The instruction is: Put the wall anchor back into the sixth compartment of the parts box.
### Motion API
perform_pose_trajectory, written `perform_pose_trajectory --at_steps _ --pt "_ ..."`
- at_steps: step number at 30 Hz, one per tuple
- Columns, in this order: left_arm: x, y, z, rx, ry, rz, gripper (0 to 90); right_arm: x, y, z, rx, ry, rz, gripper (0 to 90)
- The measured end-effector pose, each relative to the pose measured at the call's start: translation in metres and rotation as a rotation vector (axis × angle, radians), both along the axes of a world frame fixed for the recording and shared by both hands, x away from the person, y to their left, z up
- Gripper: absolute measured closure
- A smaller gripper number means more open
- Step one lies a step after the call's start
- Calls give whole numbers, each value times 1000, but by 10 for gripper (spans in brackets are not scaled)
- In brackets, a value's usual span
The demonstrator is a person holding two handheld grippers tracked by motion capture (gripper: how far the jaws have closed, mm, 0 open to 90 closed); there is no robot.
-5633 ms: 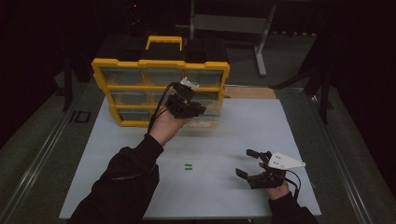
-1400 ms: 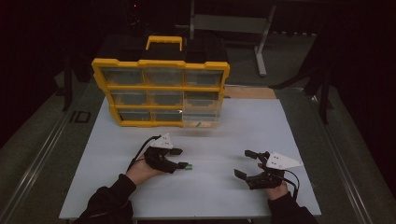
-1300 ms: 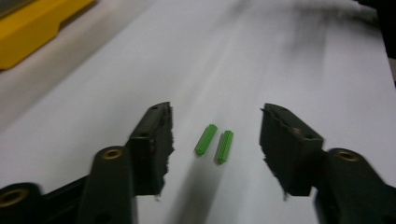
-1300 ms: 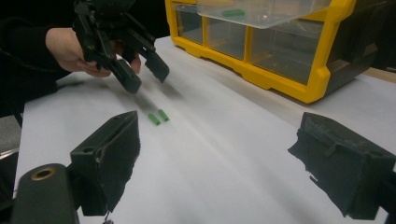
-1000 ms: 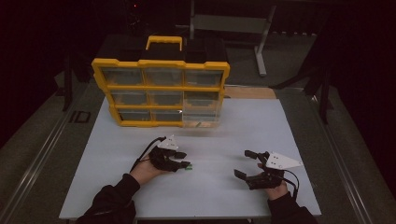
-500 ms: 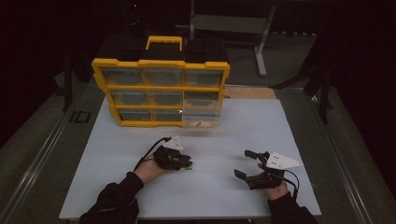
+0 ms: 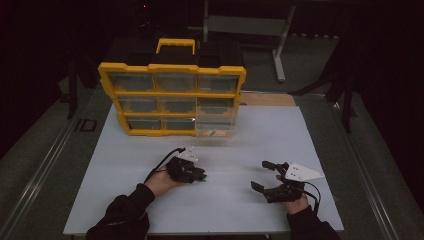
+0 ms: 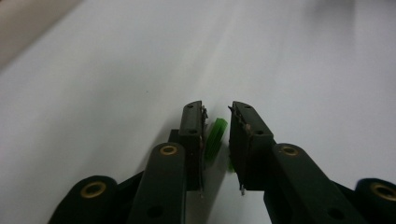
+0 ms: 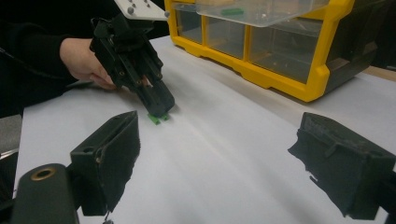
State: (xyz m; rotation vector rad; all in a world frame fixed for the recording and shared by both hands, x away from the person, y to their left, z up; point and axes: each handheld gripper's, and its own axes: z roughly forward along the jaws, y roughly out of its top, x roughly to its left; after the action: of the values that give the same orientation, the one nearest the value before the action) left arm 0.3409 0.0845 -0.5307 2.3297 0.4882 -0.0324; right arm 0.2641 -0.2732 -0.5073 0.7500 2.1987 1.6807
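A small green ridged part [image 8: 215, 137] lies on the white table top [image 7: 150, 150], left of the middle near the front. My left gripper [image 8: 217, 109] is lowered over it with a jaw on each side. Its jaws have just been closing; the part leans on the left pad and a thin gap shows at the right pad. In the right gripper view, the left gripper [image 9: 161, 109] tips down onto the green part [image 9: 156, 118]. My right gripper [image 7: 259, 174] rests on the table at the front right, open wide and holding nothing.
A yellow organizer box [image 7: 172, 93] with clear drawers stands upright at the back of the table. Its lower right drawer [image 7: 215, 127] is pulled out and holds a small green piece [image 7: 212, 133]. Dark floor and a metal stand lie beyond.
The left hand came down from the organizer to the table and slid slightly right onto the green part. Its jaws narrowed around it. The right gripper stayed still.
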Motion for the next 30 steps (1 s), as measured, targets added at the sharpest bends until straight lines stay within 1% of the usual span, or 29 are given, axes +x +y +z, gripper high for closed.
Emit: perform_pose_trajectory --at_steps 8,10,12,14,17,21,22,23,24,26,30 --pt "0 -2 -1 12 -9 3 806 0 0 0 -1 0 -1 138" --pt "0 -2 -1 10 -9 5 831 0 0 0 -1 0 -1 138" --pt "1 -2 -1 16 -6 3 832 0 0 0 -1 0 0 138" --pt "0 -3 -1 16 -14 3 835 0 0 0 -1 1 0 138" --pt "0 -3 -1 17 -15 3 840 0 0 0 -1 1 1 137" --pt "1 -2 0 16 -4 8 843 0 0 0 -3 1 1 138" --pt "1 -2 0 19 -2 10 843 0 0 0 -2 0 0 138" --pt "1 -1 1 25 -12 6 843 0 0 0 0 0 1 138" --pt "1 -1 1 25 -12 6 843 0 0 0 0 0 1 138" --pt "1 4 7 16 -23 23 843 0 0 0 0 -1 -2 138" --pt "-1 10 18 11 -35 32 843 0 0 1 1 -2 -2 138"
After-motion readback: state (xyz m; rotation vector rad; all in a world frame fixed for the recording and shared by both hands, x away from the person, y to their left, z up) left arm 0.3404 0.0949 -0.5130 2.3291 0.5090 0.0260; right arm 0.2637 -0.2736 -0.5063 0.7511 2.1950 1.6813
